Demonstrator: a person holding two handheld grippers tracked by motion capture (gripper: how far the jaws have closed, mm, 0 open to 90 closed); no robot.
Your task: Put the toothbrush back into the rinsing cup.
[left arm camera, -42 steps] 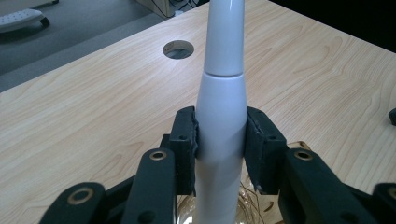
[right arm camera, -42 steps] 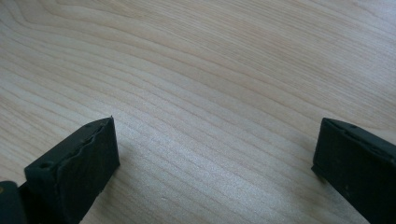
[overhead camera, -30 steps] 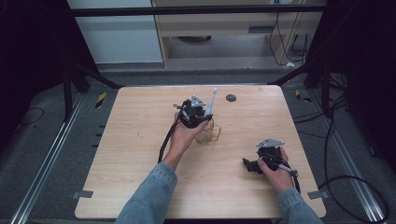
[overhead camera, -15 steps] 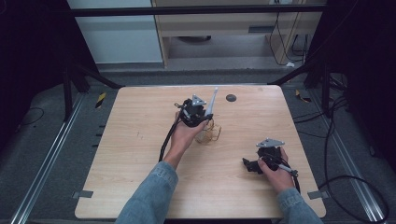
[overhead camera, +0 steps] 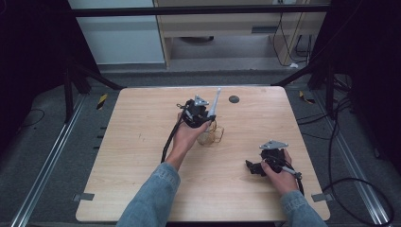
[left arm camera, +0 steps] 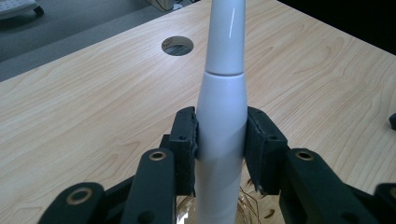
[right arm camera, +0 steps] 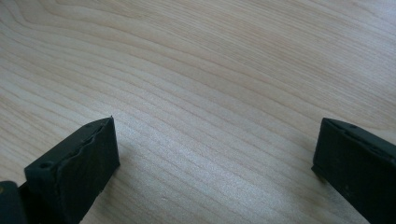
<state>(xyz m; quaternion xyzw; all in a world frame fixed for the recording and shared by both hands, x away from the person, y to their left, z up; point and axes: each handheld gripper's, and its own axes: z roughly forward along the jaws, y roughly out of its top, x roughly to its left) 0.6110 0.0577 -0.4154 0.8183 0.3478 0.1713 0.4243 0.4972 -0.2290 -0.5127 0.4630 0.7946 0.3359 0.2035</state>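
My left gripper (left arm camera: pixel 222 154) is pinching the white handle (left arm camera: pixel 223 116) above the glass cup (overhead camera: pixel 211 135); it is maybe tipping the cup. The right gripper (right arm camera: pixel 215 154) is spread wide.

Left gripper (overhead camera: pixel 202 109) mid-table, fingers (left arm camera: pixel 184 140) clamped; right gripper (overhead camera: pixel 255 166) low at right, fingers (right arm camera: pixel 79 163) spread wide
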